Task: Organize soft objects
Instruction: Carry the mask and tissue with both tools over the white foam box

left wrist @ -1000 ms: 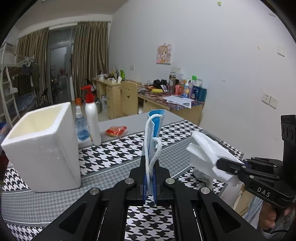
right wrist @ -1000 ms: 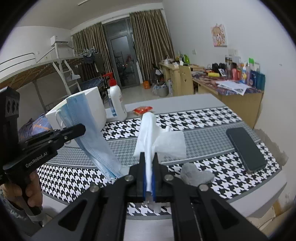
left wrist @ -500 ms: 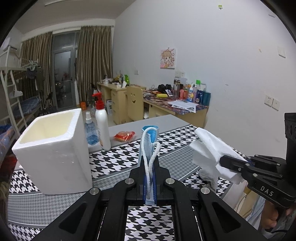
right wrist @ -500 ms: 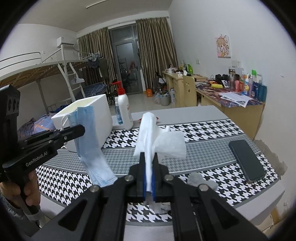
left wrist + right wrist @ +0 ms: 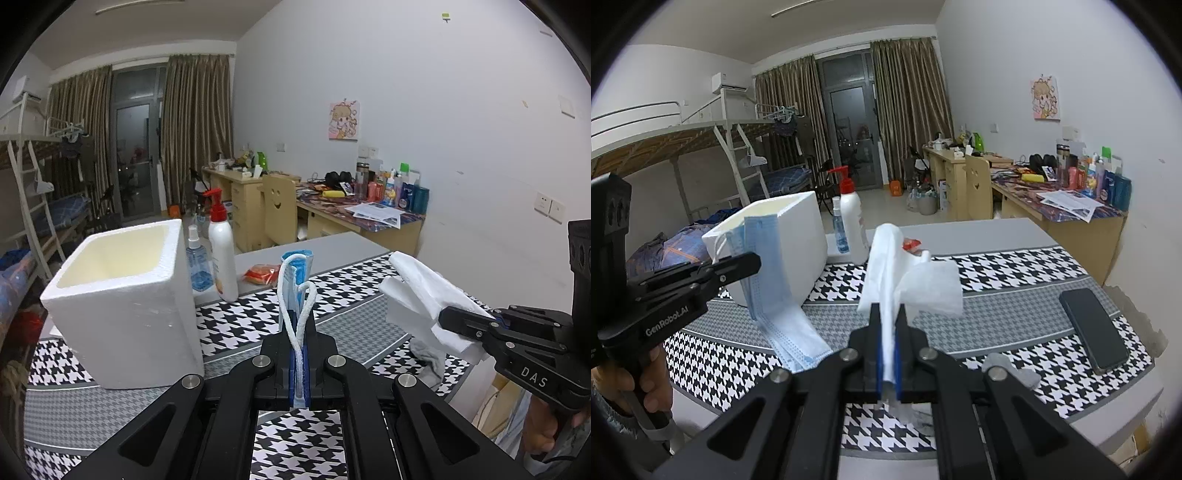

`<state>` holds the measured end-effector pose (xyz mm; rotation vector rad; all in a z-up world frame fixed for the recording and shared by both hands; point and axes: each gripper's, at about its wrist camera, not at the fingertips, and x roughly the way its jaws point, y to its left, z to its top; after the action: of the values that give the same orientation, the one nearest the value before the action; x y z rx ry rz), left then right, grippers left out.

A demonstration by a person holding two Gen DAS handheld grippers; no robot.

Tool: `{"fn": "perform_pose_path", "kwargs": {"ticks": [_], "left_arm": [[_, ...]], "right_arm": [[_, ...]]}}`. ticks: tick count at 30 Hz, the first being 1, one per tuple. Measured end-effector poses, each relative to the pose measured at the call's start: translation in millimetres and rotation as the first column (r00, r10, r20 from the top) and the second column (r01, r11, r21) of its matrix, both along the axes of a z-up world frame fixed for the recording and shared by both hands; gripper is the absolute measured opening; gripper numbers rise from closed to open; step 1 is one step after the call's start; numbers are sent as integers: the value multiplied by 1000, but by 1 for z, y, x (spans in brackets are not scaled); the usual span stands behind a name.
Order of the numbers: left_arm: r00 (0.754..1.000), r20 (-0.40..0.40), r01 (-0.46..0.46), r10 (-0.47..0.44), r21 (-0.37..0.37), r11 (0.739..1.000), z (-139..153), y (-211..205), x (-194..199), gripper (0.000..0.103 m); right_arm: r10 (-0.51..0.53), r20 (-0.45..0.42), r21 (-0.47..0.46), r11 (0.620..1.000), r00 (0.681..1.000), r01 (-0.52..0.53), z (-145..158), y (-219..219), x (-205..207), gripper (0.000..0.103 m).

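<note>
My left gripper (image 5: 298, 325) is shut on a blue face mask (image 5: 295, 288) with white ear loops and holds it above the table. From the right wrist view the mask (image 5: 775, 291) hangs down beside the white foam box (image 5: 798, 236). My right gripper (image 5: 887, 317) is shut on a white tissue (image 5: 905, 280) held in the air; it also shows at the right of the left wrist view (image 5: 417, 295). The foam box (image 5: 122, 302) stands open-topped at the left. A grey cloth (image 5: 428, 354) lies on the table under the tissue.
A white pump bottle (image 5: 221, 258), a blue spray bottle (image 5: 195, 264) and an orange packet (image 5: 260, 275) stand behind the box. A black phone (image 5: 1093, 328) lies at the table's right edge. The table has a houndstooth cloth (image 5: 997, 266). Desks line the wall.
Both grippers have risen with their loads; the table and box sit lower and farther in view. The mask now hangs nearer the box's side.
</note>
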<state>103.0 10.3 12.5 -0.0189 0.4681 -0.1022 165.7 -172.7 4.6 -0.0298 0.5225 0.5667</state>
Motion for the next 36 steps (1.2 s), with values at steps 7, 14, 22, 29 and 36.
{"fn": "perform_pose_path", "kwargs": {"ticks": [7,14,22,29,36], "left_arm": [[1000,12,-24,24,4,1000,5,11,0,3],[999,21,-42,42,8,999,10,19,3,3],[997,39,-71,70,12,997,19,33,0,3],[995,39,-92,92,9,996,25,41,1,3],[992,57,-113,112,19,993,33,45,3,3]], "right_arm": [[20,9,-1,1000,1000,-20,4,11,2,7],[38,17,3,999,999,-38,7,21,5,7],[63,38,3,998,997,-63,14,34,5,7],[82,45,3,997,996,-83,19,45,9,7],[101,56,-2,995,993,-101,24,54,14,7]]}}
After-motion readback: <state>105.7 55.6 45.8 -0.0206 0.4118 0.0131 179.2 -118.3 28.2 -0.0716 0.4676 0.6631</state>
